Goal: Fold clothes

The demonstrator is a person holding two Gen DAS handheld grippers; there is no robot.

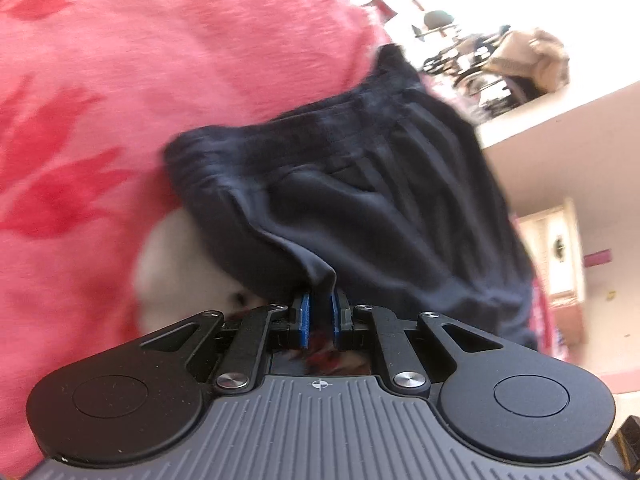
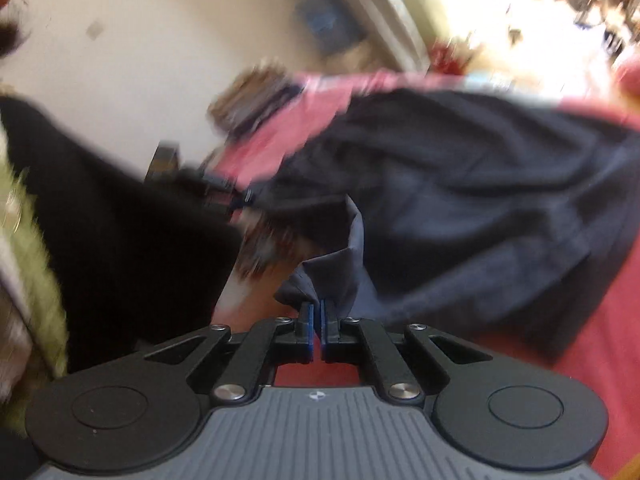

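Observation:
A dark navy garment (image 1: 360, 184) with a ribbed, gathered band hangs in front of the left wrist camera. My left gripper (image 1: 320, 300) is shut on a fold of its edge, the cloth pinched between the blue pads. In the right wrist view the same navy garment (image 2: 480, 200) spreads across a pink-red blanket (image 2: 608, 340). My right gripper (image 2: 318, 308) is shut on a bunched corner of it. The right view is blurred by motion.
A pink blanket with red leaf shapes (image 1: 120, 120) fills the left of the left wrist view, with something white (image 1: 176, 264) under the garment. A person's black sleeve (image 2: 120, 240) and a green fuzzy garment (image 2: 36, 272) sit at the left of the right view. Cream walls and a bright cluttered room lie behind.

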